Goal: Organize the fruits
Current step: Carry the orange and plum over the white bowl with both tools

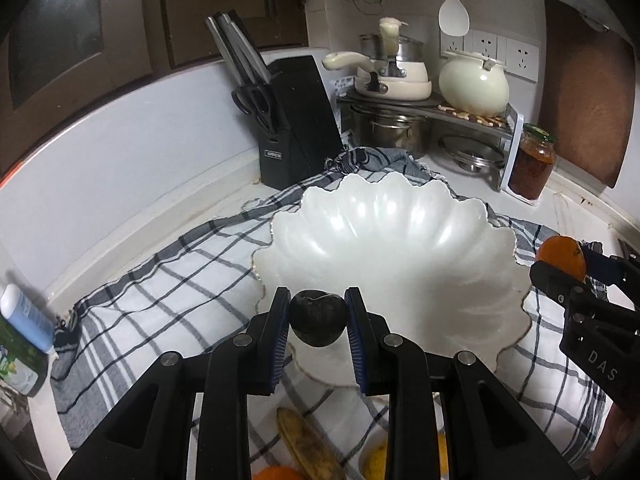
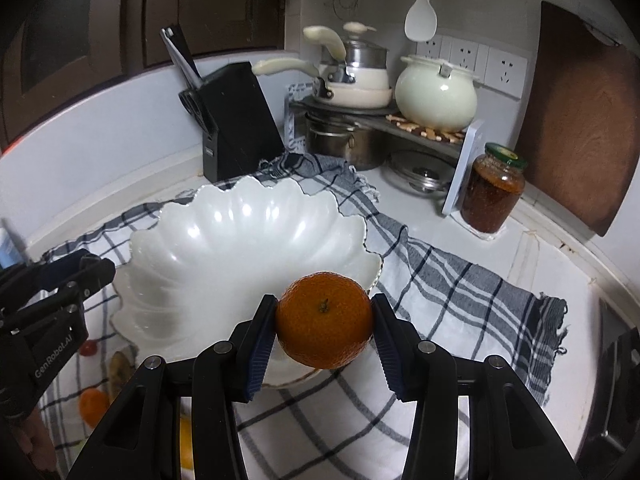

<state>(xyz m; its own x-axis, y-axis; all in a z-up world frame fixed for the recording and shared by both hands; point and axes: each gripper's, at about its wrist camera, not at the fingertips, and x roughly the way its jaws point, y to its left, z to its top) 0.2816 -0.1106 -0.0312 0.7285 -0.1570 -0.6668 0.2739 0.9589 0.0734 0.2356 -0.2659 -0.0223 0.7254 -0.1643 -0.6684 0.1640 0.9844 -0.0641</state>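
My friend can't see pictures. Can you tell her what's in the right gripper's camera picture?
The right gripper squeezes an orange between its two fingers, just above the near rim of an empty white scalloped bowl. The bowl sits on a checked cloth on a kitchen counter, and the left gripper shows at the left edge.

Setting: home kitchen | Evidence: knife block (image 1: pixel 294 120), stacked pots (image 1: pixel 394 76), wall sockets (image 2: pixel 476 58), hanging rice paddle (image 2: pixel 420 12), cutting board (image 2: pixel 580 120), sauce jar (image 2: pixel 492 190) on white counter (image 2: pixel 552 264)

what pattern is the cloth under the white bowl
The cloth is a white and grey-blue plaid with dark check lines, with fringed edges. It shows best in the right wrist view, beside the scalloped bowl.
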